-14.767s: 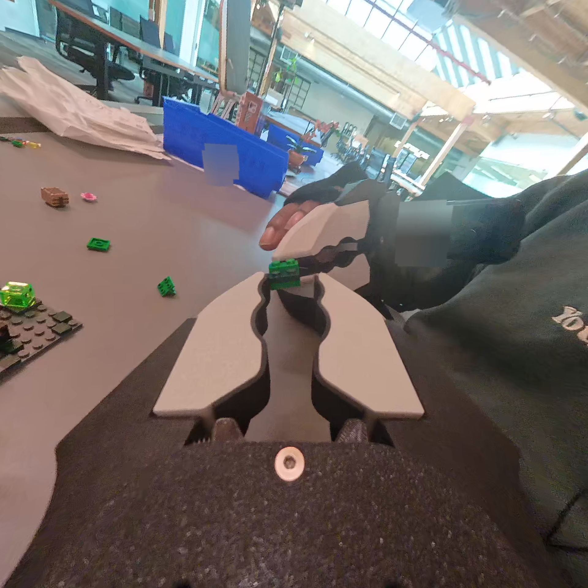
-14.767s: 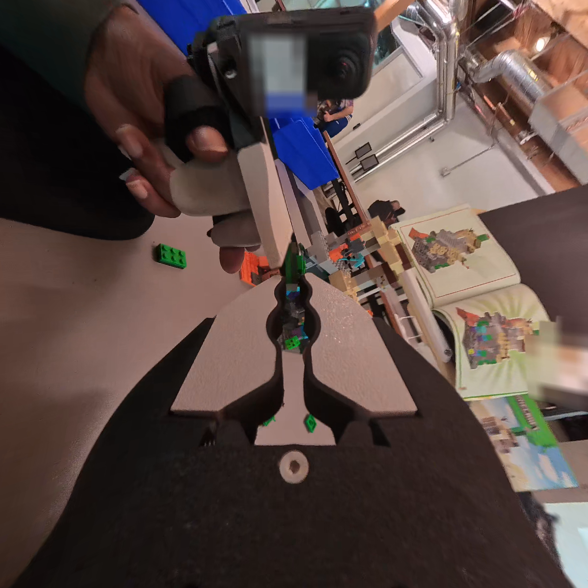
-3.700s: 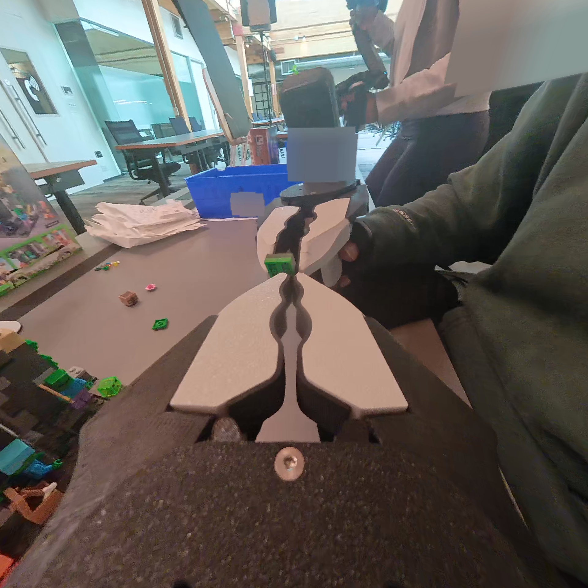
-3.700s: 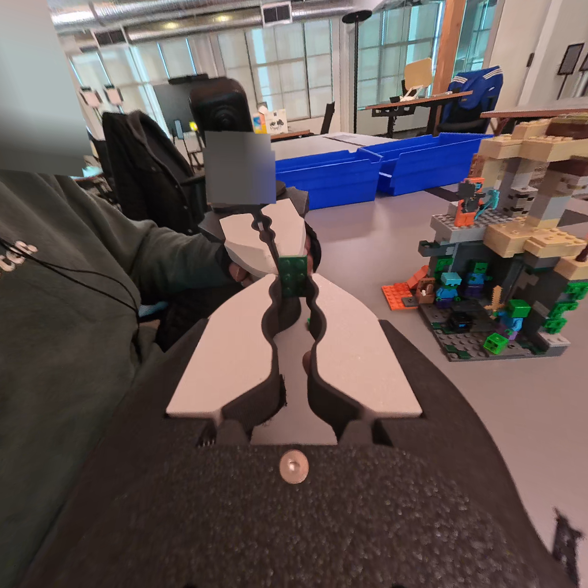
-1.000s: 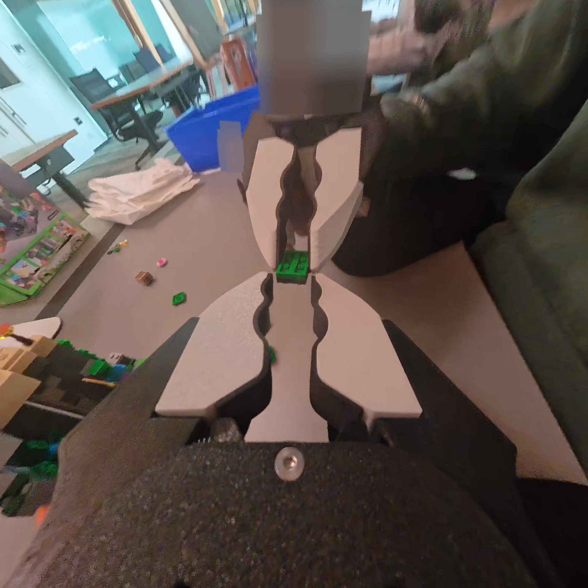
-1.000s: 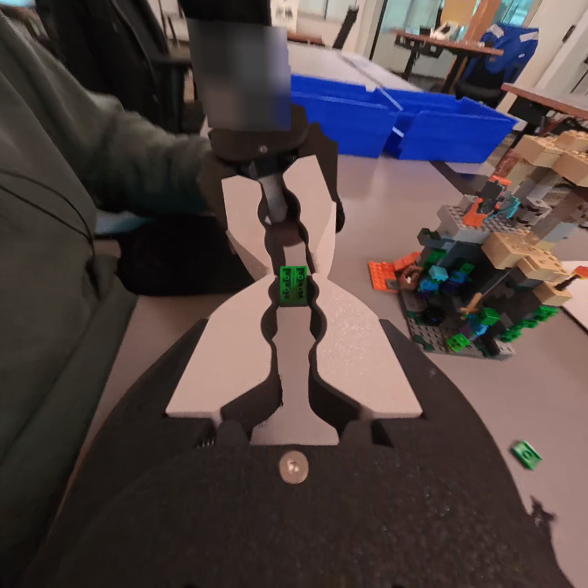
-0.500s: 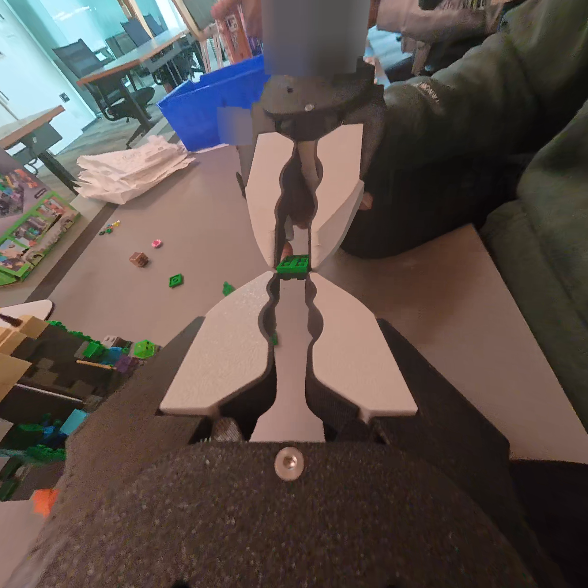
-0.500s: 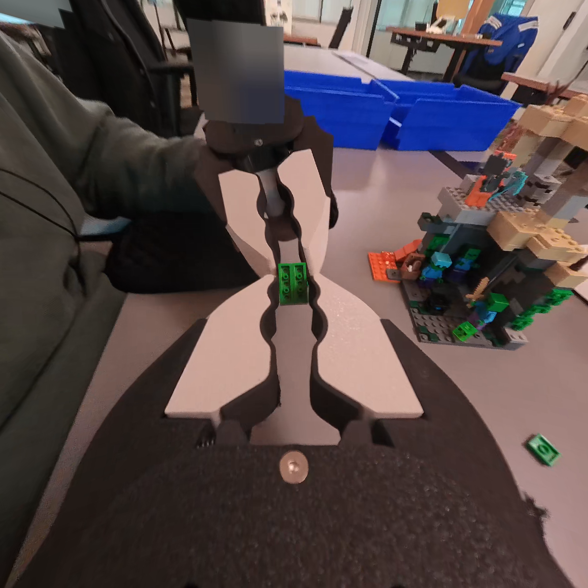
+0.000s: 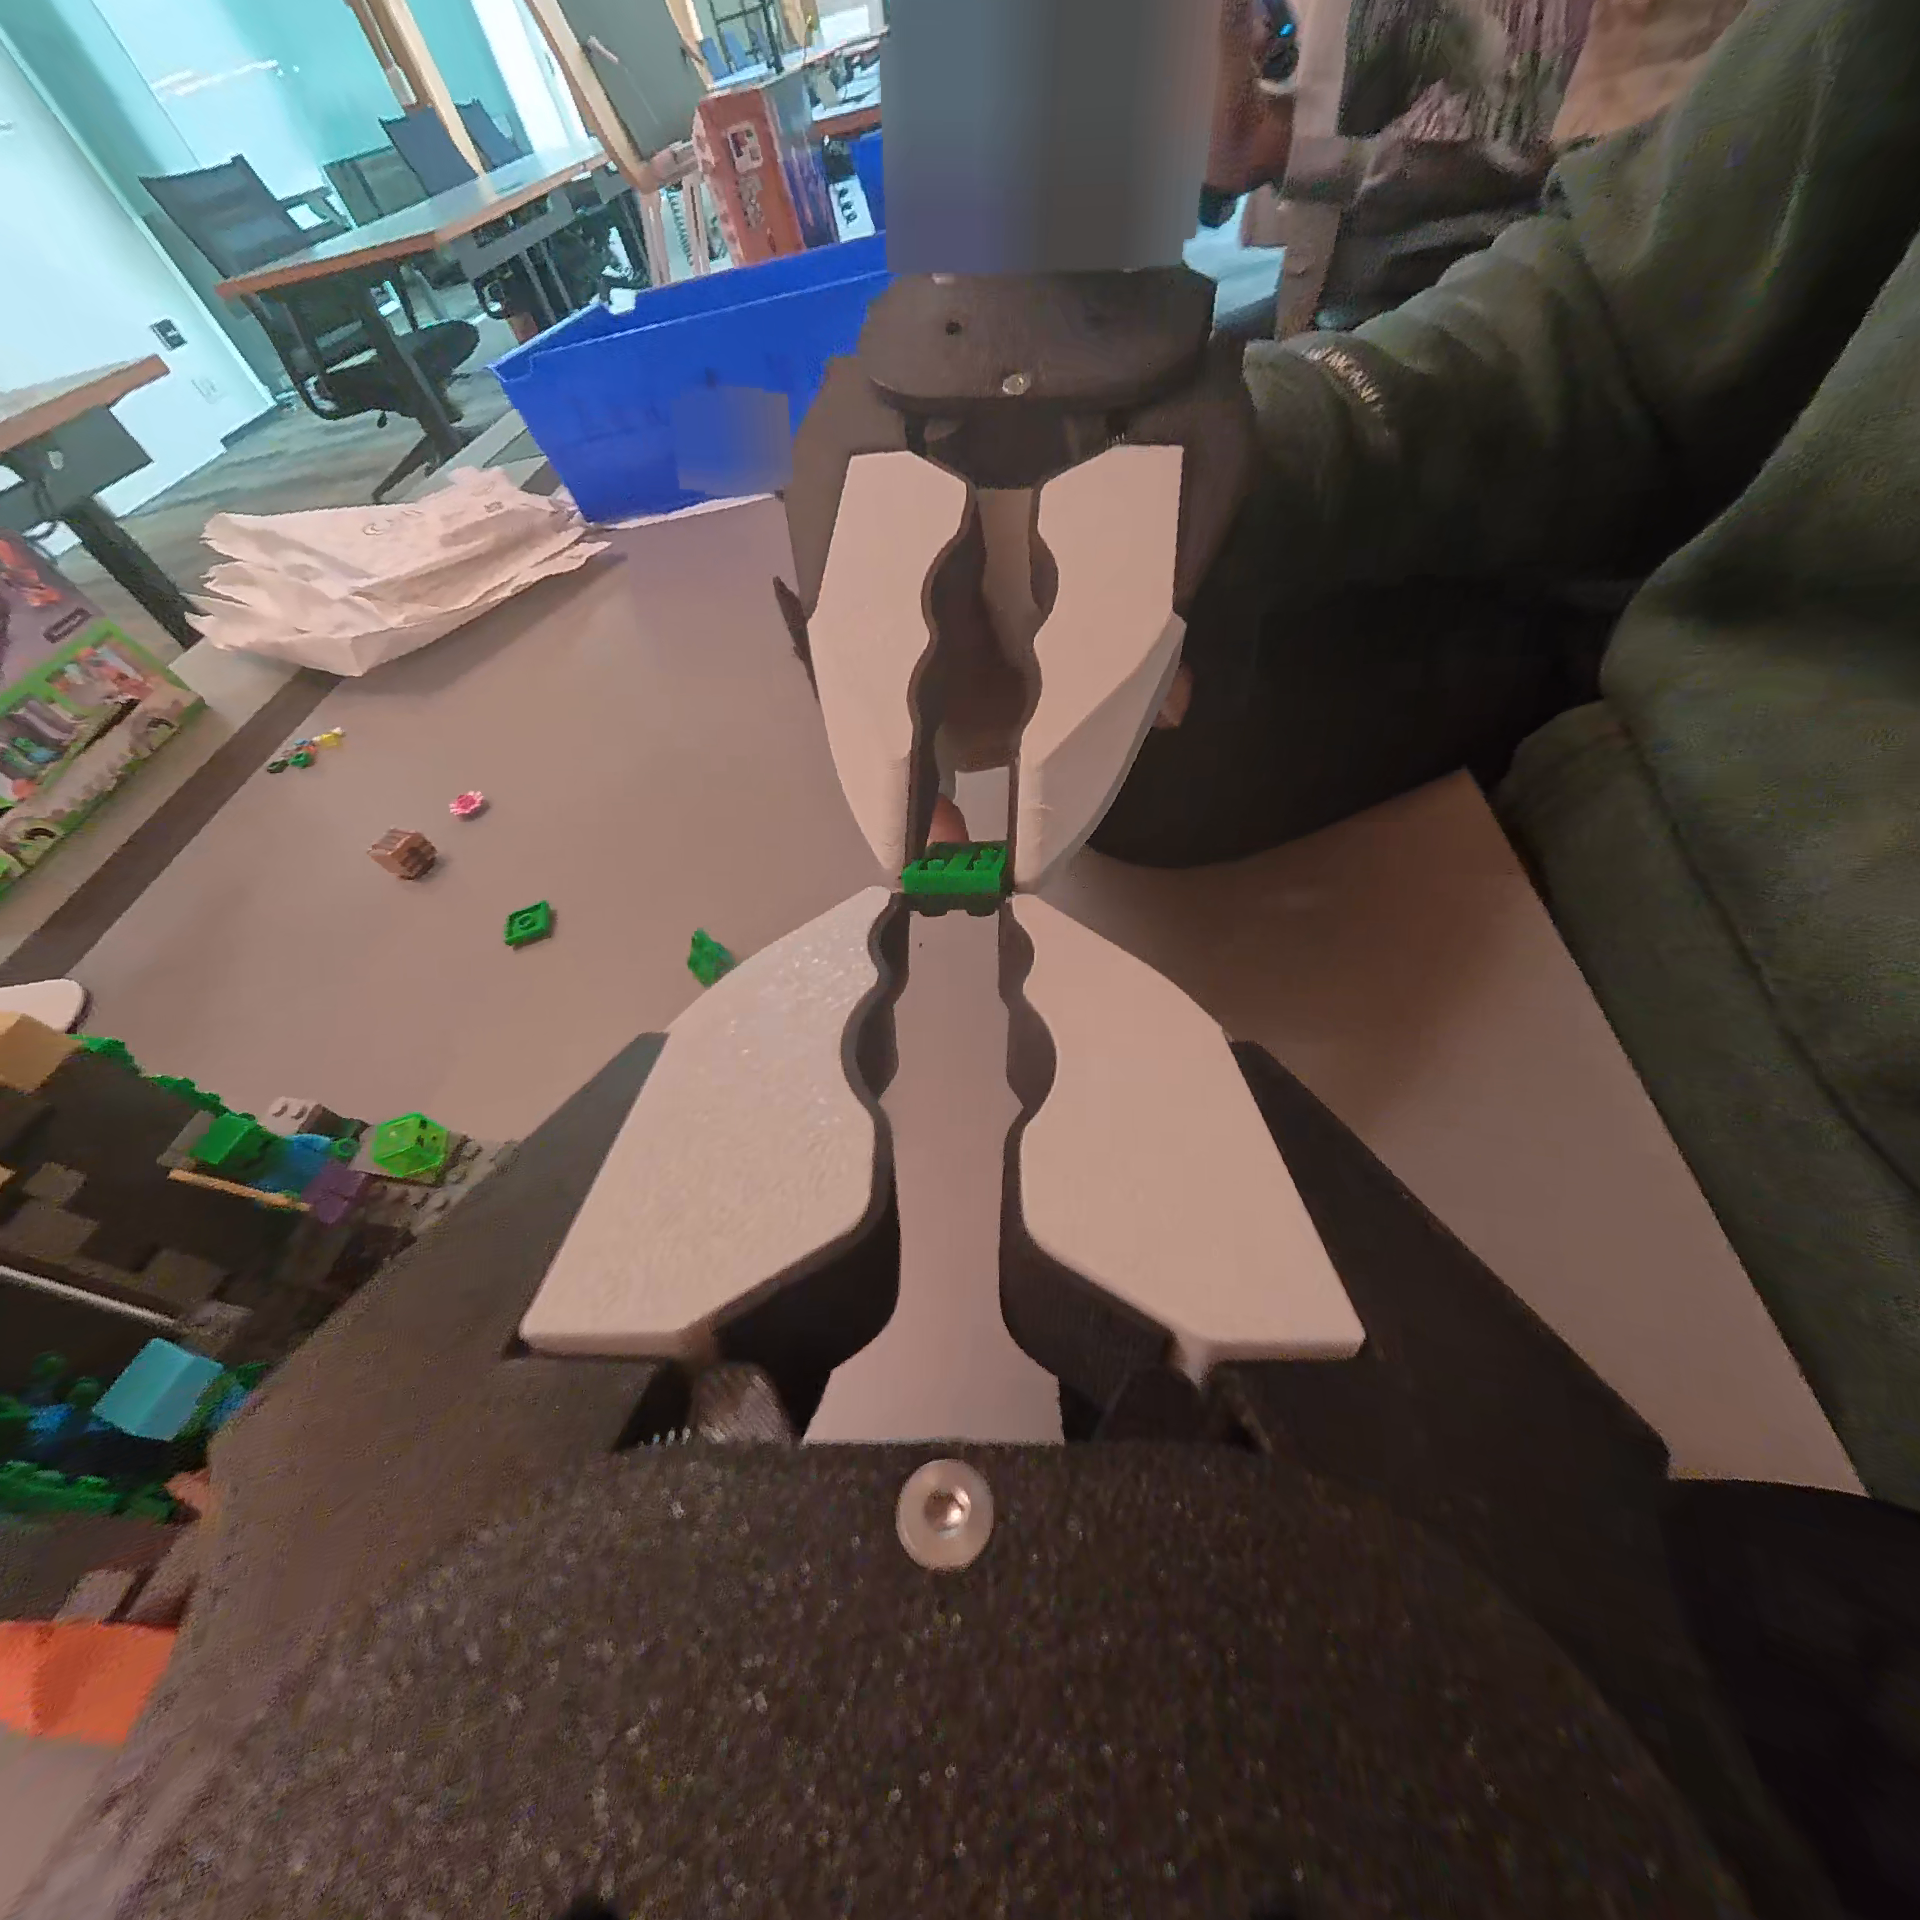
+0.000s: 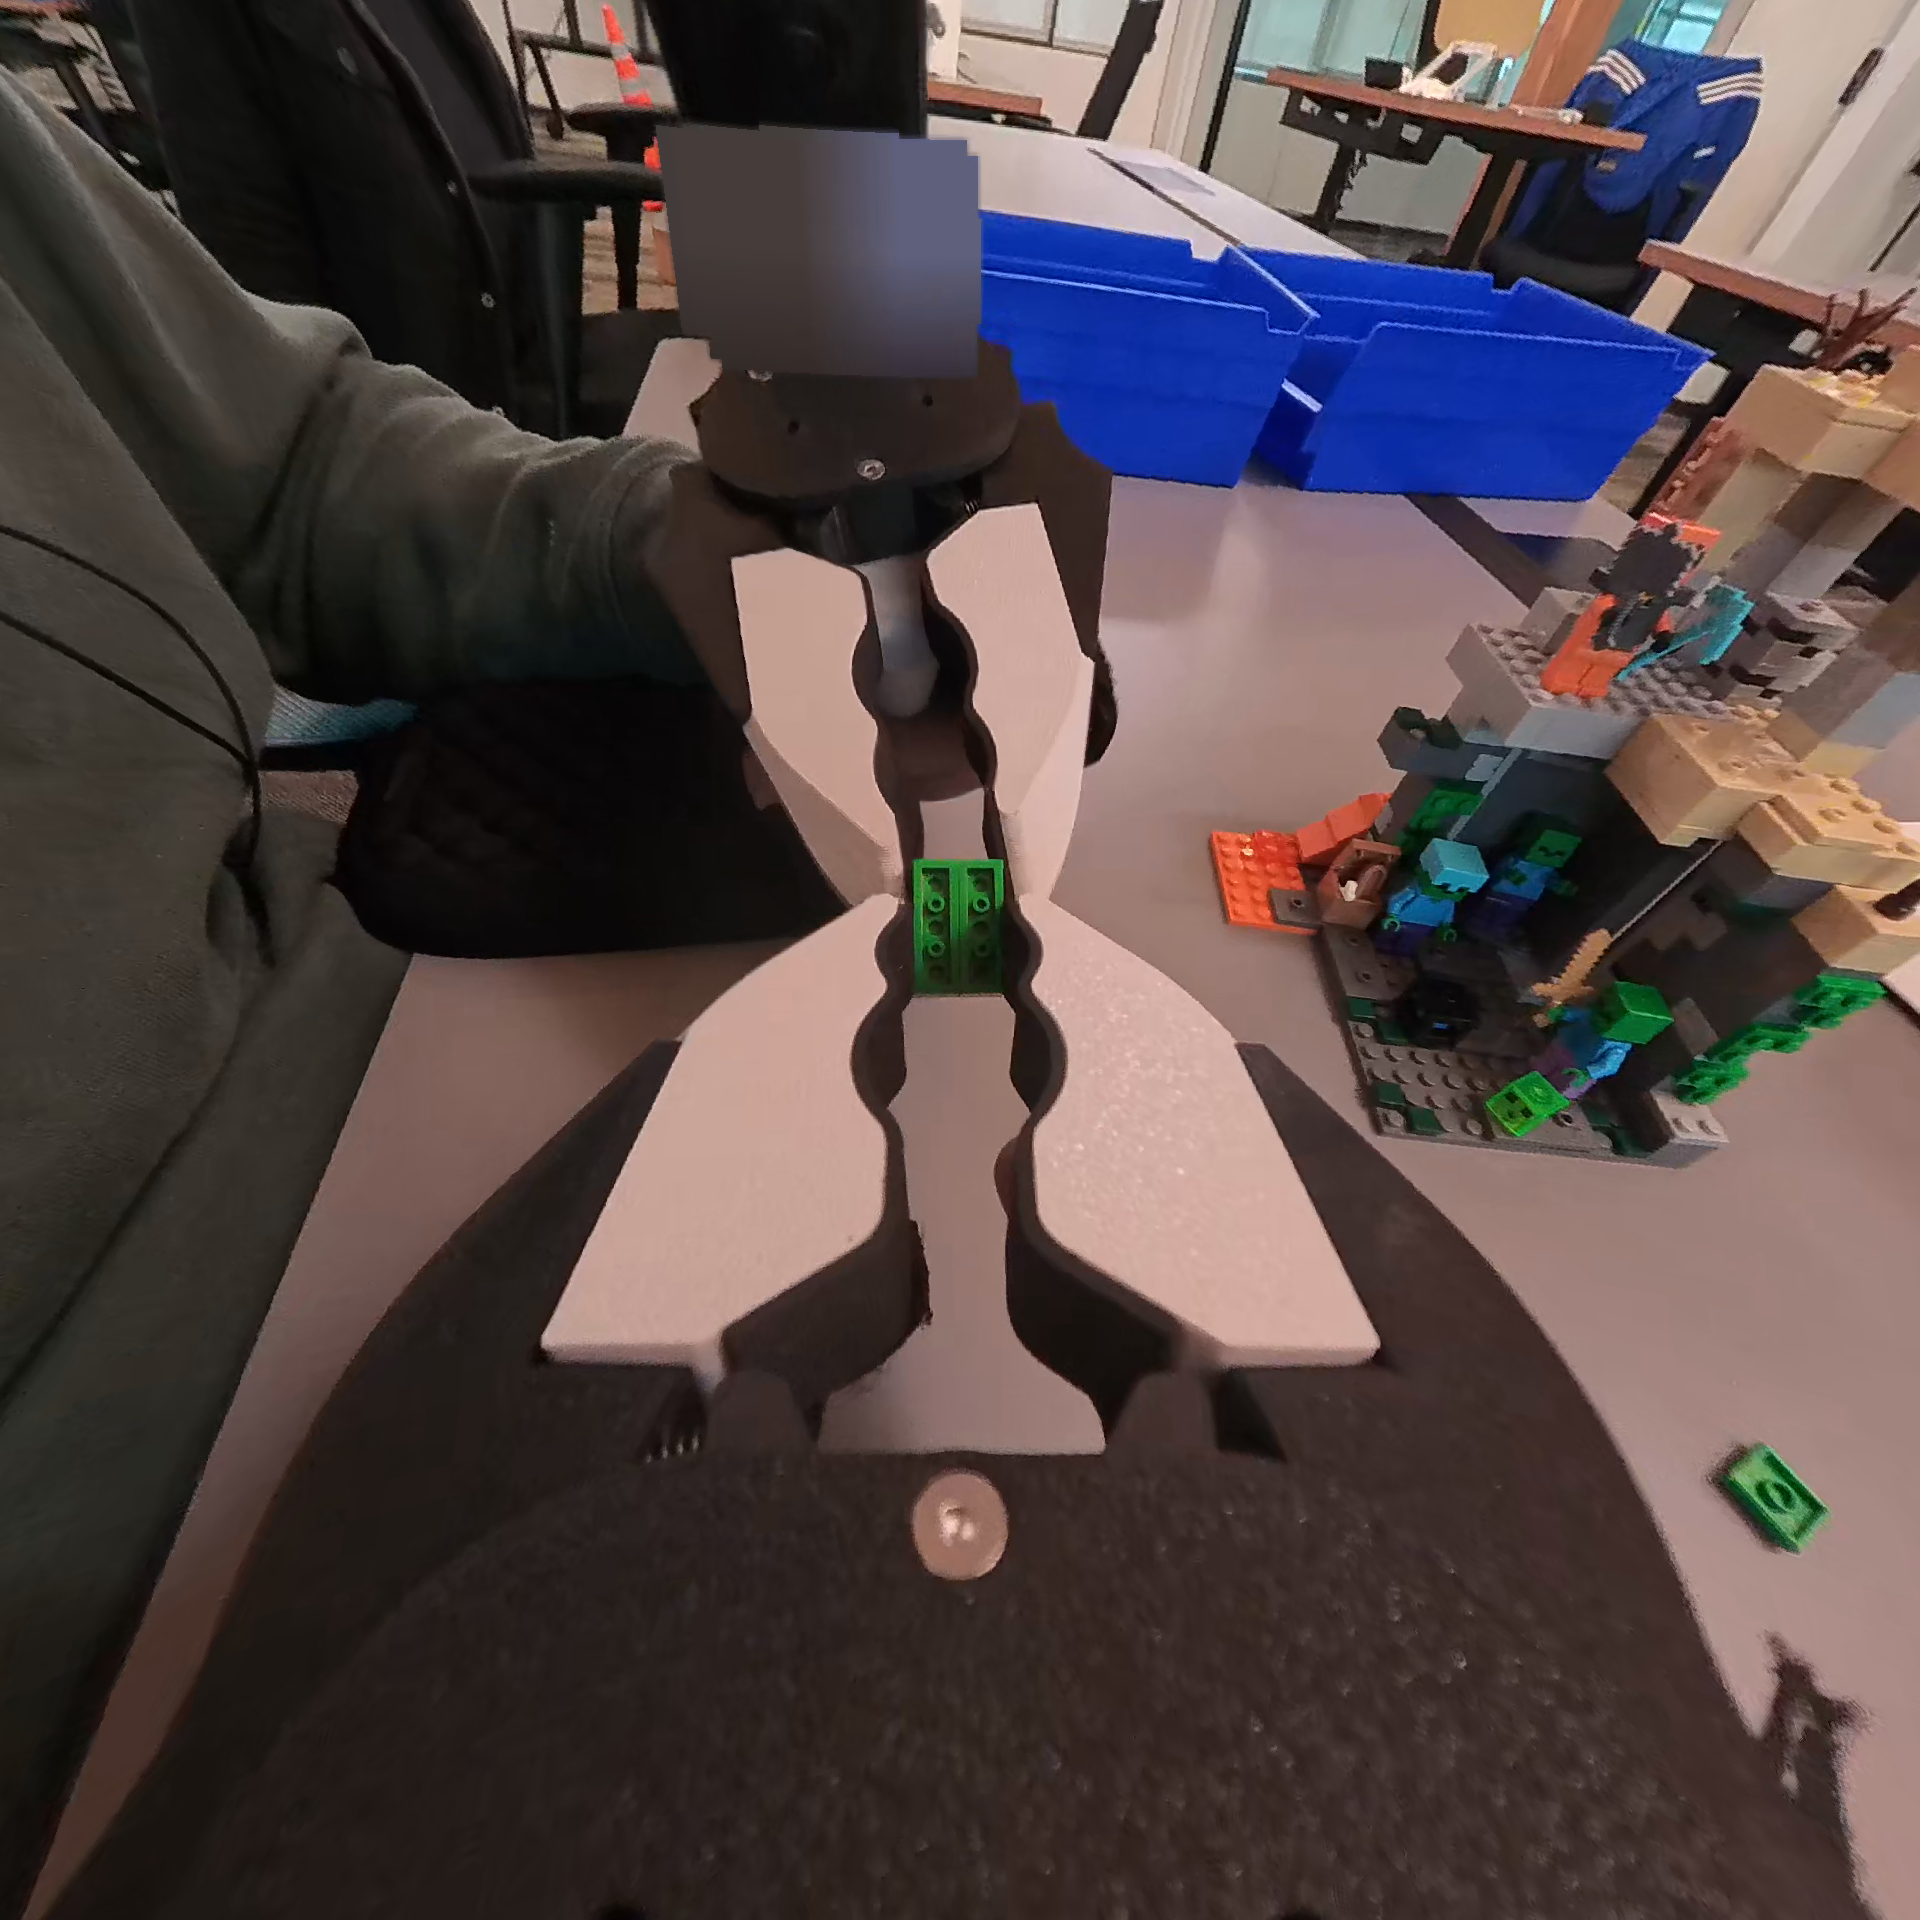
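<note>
My two grippers meet tip to tip above the grey table (image 9: pixel 644 665). A small green brick (image 9: pixel 954 871) sits between both pairs of fingertips. In the left wrist view, my left gripper (image 9: pixel 948 906) closes on its near edge, and my right gripper (image 9: pixel 958 847) comes down from the far side and pinches its far end. In the right wrist view, the green brick (image 10: pixel 958 927) lies studs-up between the fingers of my right gripper (image 10: pixel 956 920). My left gripper (image 10: pixel 951 871) grips its far end. A person's green sleeves hold both grippers.
A brick-built model (image 10: pixel 1621 914) on a grey baseplate stands to the right, and also shows in the left wrist view (image 9: pixel 156 1195). Blue bins (image 10: pixel 1351 374) stand at the back. A loose green plate (image 10: pixel 1775 1496), small loose pieces (image 9: pixel 528 923) and white paper bags (image 9: pixel 384 571) lie on the table. Only a small space, under 4 cm, lies between the two pairs of fingers. The loose green plate (image 10: pixel 1775 1496) is about equally far from each gripper, around 20 centimetres.
The grippers have stayed tip to tip with the green brick between them. My left gripper's fingers have narrowed onto the brick over the last second. Both hands have drifted slightly.
</note>
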The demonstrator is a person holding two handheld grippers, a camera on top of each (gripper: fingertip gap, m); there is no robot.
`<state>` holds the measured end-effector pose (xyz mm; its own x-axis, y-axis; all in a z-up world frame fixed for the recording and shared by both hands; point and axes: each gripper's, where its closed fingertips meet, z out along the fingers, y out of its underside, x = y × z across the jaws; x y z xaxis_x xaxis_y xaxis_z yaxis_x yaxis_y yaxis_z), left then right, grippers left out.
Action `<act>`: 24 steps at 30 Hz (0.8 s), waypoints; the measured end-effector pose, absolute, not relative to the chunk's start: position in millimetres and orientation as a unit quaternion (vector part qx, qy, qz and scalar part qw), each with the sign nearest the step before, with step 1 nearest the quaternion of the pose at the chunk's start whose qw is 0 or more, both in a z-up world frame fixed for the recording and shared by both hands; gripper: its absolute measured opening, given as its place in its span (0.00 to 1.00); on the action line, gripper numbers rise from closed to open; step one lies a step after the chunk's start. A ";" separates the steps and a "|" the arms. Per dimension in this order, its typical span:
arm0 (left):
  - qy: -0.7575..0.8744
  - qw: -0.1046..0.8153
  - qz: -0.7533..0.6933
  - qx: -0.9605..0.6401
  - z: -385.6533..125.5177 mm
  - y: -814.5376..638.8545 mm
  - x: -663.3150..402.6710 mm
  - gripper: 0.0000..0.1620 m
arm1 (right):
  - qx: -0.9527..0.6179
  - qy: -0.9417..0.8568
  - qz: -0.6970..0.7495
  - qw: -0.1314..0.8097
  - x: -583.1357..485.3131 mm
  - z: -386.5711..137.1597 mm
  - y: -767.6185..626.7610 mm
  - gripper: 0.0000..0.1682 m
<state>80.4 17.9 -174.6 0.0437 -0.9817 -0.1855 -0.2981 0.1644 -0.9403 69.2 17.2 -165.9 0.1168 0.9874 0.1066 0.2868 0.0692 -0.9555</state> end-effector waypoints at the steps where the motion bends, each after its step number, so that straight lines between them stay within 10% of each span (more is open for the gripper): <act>1: 0.589 0.477 -0.367 -0.539 -173.7 16.2 80.4 0.10 | -0.572 -0.554 0.373 0.477 68.9 -164.9 15.8 0.09; 20: 0.510 0.458 -0.460 -0.564 -158.6 18.5 80.9 0.00 | -0.535 -0.555 0.261 0.581 76.4 -152.1 26.7 0.09; 24: 0.488 0.423 -0.501 -0.576 -157.8 18.0 81.4 0.12 | -0.513 -0.590 0.182 0.596 77.2 -158.2 28.8 0.09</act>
